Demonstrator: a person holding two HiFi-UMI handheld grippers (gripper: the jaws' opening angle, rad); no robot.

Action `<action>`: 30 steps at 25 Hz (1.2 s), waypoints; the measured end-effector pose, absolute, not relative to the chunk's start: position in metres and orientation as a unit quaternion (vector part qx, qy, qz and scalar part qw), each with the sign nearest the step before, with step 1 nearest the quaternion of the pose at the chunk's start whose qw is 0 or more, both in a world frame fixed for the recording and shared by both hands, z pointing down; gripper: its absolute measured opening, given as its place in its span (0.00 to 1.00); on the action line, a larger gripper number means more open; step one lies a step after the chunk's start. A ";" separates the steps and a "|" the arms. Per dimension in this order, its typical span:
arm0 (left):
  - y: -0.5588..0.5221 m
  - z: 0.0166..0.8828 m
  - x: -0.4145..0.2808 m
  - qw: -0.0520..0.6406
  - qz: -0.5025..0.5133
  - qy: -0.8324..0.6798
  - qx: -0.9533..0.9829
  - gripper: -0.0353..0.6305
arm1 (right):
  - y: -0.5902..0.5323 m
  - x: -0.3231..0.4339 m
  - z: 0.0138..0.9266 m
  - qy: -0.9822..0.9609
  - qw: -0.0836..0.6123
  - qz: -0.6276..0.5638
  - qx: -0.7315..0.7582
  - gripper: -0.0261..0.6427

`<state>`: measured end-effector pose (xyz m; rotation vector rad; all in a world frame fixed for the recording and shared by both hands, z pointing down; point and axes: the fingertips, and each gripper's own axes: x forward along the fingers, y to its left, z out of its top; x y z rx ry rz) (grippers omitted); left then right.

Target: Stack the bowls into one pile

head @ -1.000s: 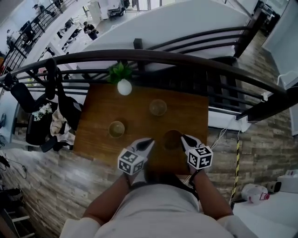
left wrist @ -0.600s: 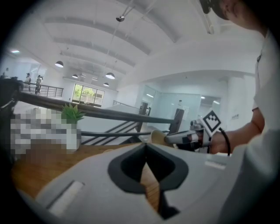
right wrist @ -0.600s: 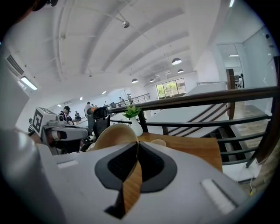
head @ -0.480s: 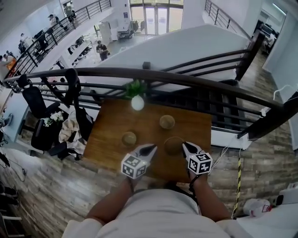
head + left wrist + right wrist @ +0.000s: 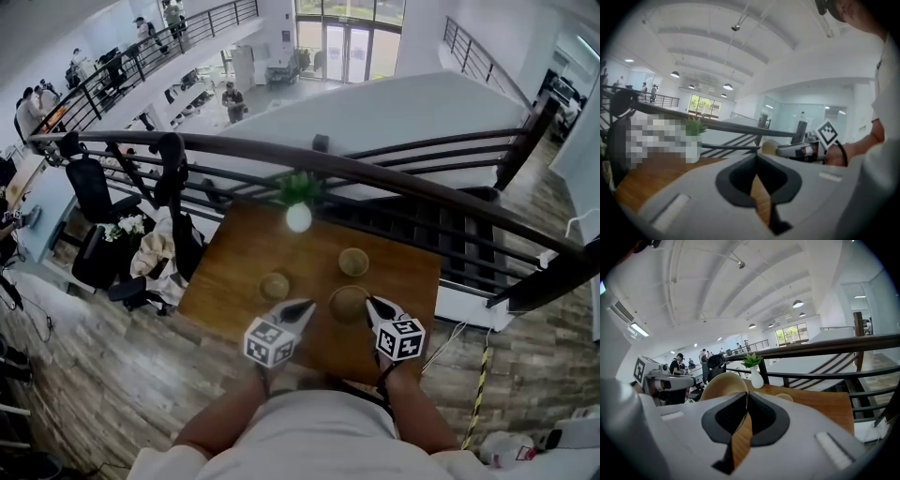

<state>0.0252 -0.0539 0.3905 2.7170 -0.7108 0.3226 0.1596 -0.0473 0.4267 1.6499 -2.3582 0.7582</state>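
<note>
Wooden table (image 5: 234, 272); two bowls (image 5: 275, 285); vase (image 5: 299, 217)

Both tools are held forward, side by side. The left tool (image 5: 303, 307) has its jaws together on nothing. The right tool (image 5: 371, 303) has its jaws nearly together, apparently pinching the bowl (image 5: 346, 305) by its rim.

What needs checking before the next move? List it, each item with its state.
1. Right gripper hold on the tan round bowl: ok, jaws shut on its rim.
2. Left gripper free: ok, jaws together, nothing between.
3. Left tan bowl on the brown wooden table: ok, upright, standing alone.
4. Far tan bowl: ok, upright, apart from the others.
5. White vase with green plant: ok, far edge, away from bowls.
</note>
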 end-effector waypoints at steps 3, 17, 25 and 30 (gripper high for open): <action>-0.066 0.393 0.024 0.161 0.114 -0.266 0.944 0.06 | -0.065 0.155 0.429 -0.801 0.085 0.257 0.535 0.07; -0.109 0.410 0.013 0.180 0.106 -0.347 0.914 0.06 | -0.119 0.142 0.450 -0.844 0.116 0.243 0.464 0.07; -0.121 0.413 0.000 0.182 0.105 -0.347 0.914 0.06 | -0.125 0.130 0.447 -0.844 0.115 0.244 0.464 0.07; -0.134 0.412 -0.014 0.174 0.115 -0.325 0.923 0.06 | -0.136 0.116 0.451 -0.833 0.104 0.255 0.479 0.07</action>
